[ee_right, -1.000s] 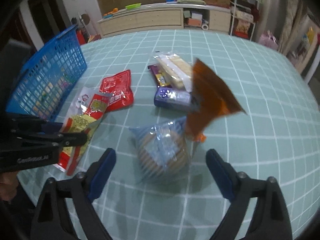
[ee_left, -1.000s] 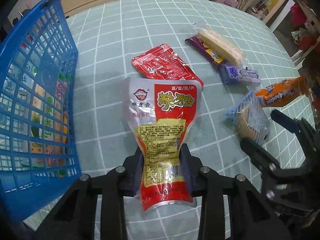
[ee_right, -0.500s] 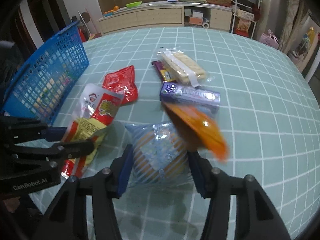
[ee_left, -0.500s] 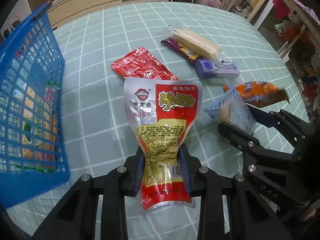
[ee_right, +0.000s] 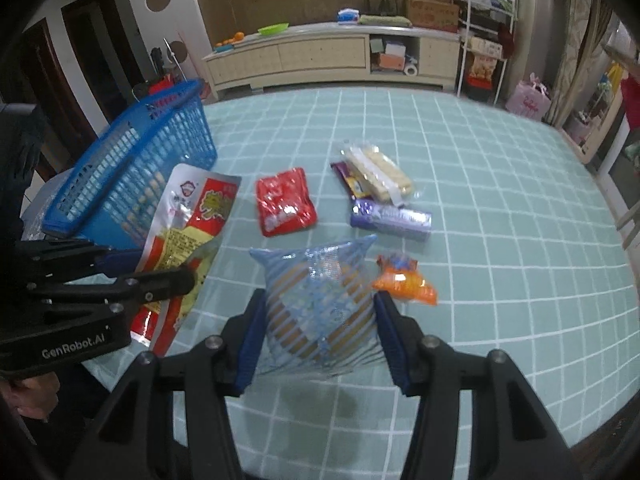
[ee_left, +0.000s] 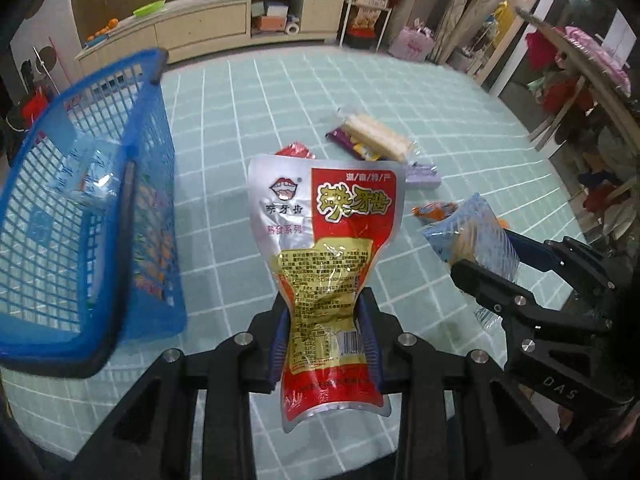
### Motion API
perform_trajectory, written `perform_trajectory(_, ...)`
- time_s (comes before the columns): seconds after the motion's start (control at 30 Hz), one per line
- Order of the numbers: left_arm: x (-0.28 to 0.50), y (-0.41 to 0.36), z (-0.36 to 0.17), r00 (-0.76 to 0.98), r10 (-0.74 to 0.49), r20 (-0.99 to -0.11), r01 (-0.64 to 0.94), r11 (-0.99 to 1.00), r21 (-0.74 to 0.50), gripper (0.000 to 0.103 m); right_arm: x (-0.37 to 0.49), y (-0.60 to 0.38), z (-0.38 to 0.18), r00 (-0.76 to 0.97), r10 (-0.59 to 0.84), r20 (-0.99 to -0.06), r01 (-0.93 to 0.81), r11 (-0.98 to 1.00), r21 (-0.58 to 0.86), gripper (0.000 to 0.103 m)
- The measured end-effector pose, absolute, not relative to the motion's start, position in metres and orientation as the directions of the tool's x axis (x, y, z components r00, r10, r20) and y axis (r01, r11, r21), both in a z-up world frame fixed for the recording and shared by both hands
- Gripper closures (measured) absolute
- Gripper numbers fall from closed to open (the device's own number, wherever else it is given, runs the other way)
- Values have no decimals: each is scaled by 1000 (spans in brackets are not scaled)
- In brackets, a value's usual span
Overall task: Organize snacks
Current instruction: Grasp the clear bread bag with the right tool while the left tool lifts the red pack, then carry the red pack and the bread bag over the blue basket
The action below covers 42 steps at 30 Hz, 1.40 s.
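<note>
My left gripper [ee_left: 325,320] is shut on the lower end of a red-and-silver snack pouch [ee_left: 324,216], held upright above the table. The blue mesh basket [ee_left: 152,184] stands just to its left, with several packets inside. In the right wrist view my right gripper [ee_right: 320,312] is shut on a blue striped bag of biscuits [ee_right: 316,276], which hangs clear of the cloth. That bag [ee_left: 472,232] also shows at the right of the left wrist view. The left gripper [ee_right: 160,272] and its pouch sit beside the basket [ee_right: 140,168].
On the teal checked tablecloth [ee_right: 500,200] lie a red foil pouch [ee_right: 284,202], a clear wafer pack [ee_right: 380,172] over a dark bar, a purple pack [ee_right: 390,218] and an orange pack [ee_right: 404,282]. A person's hand [ee_right: 36,396] shows at the lower left.
The right gripper closed on the blue striped bag and lifted it. The orange pack dropped from the air onto the cloth. The left gripper rose with its pouch.
</note>
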<state>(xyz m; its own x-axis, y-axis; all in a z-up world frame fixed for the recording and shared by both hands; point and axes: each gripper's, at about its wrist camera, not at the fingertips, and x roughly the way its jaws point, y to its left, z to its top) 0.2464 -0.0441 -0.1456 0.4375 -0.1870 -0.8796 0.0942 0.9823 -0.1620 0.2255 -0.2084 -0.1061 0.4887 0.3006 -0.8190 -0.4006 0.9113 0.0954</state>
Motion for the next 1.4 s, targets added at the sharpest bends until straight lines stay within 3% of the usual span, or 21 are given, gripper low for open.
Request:
perform_trajectory(0.47,186,-13,-71,564,-251,-786,163,968,-193,73,194,-179,-37,578,279,-767,-419,908,15,46)
perform_trajectory(0.7,178,20,-44,605,-228,-763,137,974,-182,73,192,-149,-19,587,314,-746,-455,890,16,46)
perform_trajectory(0.97,184,69,-31,634,-171,-754,81,985,-155,73,198,-100,-5,586,370,-721,-523,852,11,46)
perform_trajectory(1.4,185,159,-45,632,-94,-769,-54,985,-165,73,203,-20,-27,483,435,-760,-612,789,62,46)
